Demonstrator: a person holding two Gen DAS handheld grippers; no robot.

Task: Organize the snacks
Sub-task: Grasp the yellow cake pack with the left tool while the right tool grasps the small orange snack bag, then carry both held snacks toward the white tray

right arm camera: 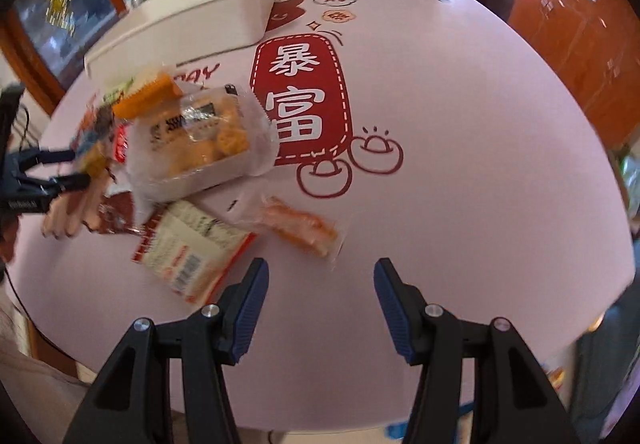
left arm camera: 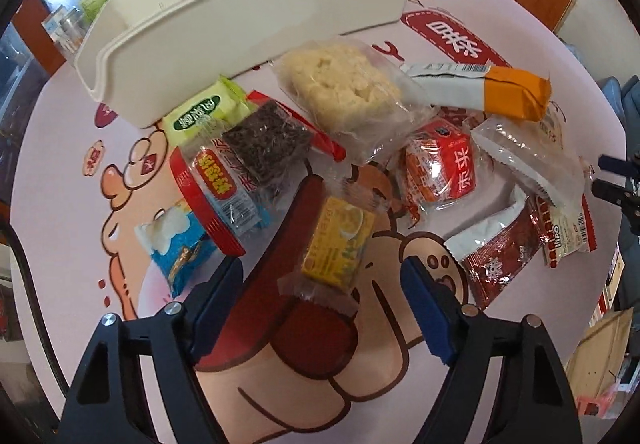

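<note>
Yellow wrapper first: the small yellow snack packet (left arm camera: 338, 244) lies flat on the cloth between the two pads of your left gripper (left arm camera: 322, 276), jaws spread wide, neither pad touching it. Just beyond it sits the heap: a dark seaweed-like pack (left arm camera: 266, 144) on a red-rimmed packet (left arm camera: 212, 200), a pale puffed-rice bar (left arm camera: 344, 84) in clear film, a red pack (left arm camera: 440, 168), an orange-and-white bar (left arm camera: 500, 90), and a blue-and-white wrapper (left arm camera: 176, 244) to the left. The cream bin (left arm camera: 240, 28) stands behind the heap, its near wall close to a green packet (left arm camera: 204, 112). Your right gripper (right arm camera: 320, 300) hangs open over bare cloth, nothing between its pads; an orange snack in clear film (right arm camera: 298, 230) lies just ahead of it, with a red-edged white packet (right arm camera: 188, 252) to the left. In that view the left gripper shows at the left edge, blurred. The pink tablecloth (right arm camera: 460, 164) carries a red cartoon print with white characters. Wooden cabinets (right arm camera: 580, 24) stand behind the table.
</note>
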